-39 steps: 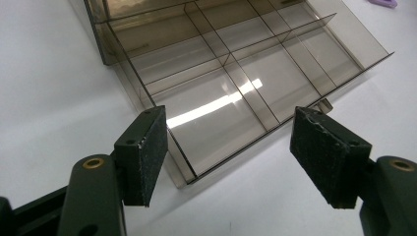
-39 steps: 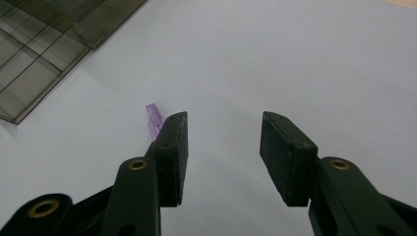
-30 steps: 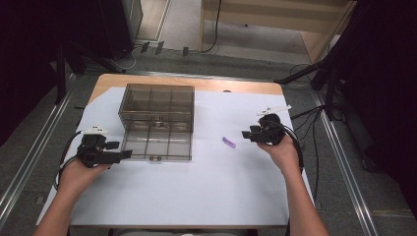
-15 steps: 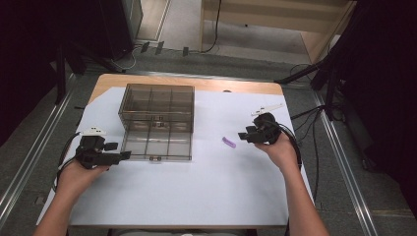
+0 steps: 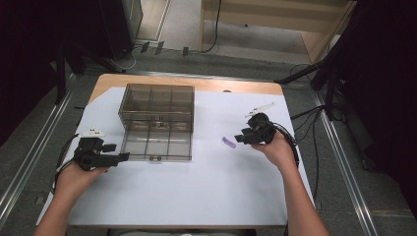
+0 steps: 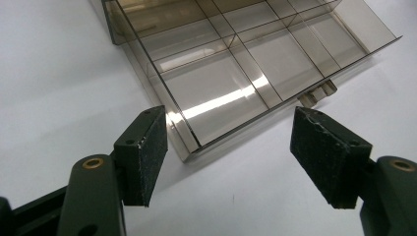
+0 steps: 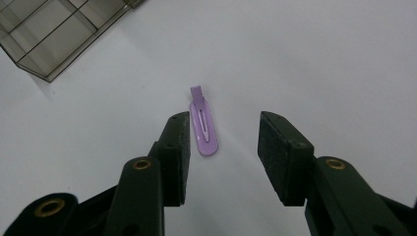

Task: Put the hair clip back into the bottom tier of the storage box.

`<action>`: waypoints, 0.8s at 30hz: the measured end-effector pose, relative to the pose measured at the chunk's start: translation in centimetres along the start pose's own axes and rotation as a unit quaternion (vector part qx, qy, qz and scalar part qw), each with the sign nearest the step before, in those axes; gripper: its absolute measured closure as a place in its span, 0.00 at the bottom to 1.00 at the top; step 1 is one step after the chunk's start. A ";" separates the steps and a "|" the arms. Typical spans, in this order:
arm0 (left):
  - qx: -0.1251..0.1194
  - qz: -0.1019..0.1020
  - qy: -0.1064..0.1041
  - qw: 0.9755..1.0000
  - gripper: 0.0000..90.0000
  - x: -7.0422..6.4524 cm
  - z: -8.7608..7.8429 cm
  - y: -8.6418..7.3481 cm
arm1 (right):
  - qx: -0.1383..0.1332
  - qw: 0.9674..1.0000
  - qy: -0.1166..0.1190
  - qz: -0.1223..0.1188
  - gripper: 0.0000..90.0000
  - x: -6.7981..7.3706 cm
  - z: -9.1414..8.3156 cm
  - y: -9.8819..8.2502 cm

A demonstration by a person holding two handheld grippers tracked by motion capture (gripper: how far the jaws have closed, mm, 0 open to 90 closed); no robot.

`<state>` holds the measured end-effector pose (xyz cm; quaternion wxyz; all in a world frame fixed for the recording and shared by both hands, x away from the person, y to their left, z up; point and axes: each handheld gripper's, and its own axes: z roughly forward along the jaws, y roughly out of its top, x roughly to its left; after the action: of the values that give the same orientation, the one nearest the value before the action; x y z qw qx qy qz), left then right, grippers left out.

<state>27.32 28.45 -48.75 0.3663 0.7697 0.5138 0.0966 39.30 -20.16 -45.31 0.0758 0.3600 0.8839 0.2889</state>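
Observation:
A small purple hair clip (image 5: 228, 142) lies flat on the white sheet, right of a smoky clear compartment box (image 5: 157, 123). My right gripper (image 5: 239, 139) hovers just right of the clip, pointing at it. In the right gripper view the clip (image 7: 205, 128) lies just ahead of the jaws, near the left pad, and the right gripper (image 7: 223, 157) is open; its jaws have just been closing, and no pad touches the clip. My left gripper (image 5: 120, 156) rests at the box's front left corner. It stands open (image 6: 236, 162), with the box corner (image 6: 189, 147) just ahead of its jaws.
The white sheet (image 5: 196, 196) covers most of the wooden table. A thin white object (image 5: 260, 108) lies behind the right hand. Cables (image 5: 295, 147) trail off the table's right edge. The box has several empty compartments, and its lid lies open toward me.
The right gripper has edged a little left toward the purple clip and its jaws look slightly narrower. The left hand and the box have stayed put.

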 end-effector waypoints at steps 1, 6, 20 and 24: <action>0.001 -0.001 0.000 1.000 0.35 0.0 0.0 -0.1 | 0.003 1.000 0.001 -0.001 0.64 0.0 0.1 0.1; 0.001 -0.002 0.002 1.000 0.35 0.0 -0.2 -0.3 | 0.026 1.000 0.005 -0.007 0.63 0.3 0.6 0.5; 0.001 -0.014 0.010 1.000 0.35 0.3 -0.9 -1.3 | 0.081 0.996 0.007 -0.035 0.65 0.9 2.6 1.6; 0.000 -0.018 0.015 1.000 0.35 0.5 -1.2 -1.6 | 0.102 0.994 0.002 -0.041 0.64 1.0 3.4 1.7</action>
<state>25.74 29.72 -49.08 0.3601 0.7587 0.5333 0.1010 40.75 -17.00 -47.09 0.0489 0.3287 0.9229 0.1946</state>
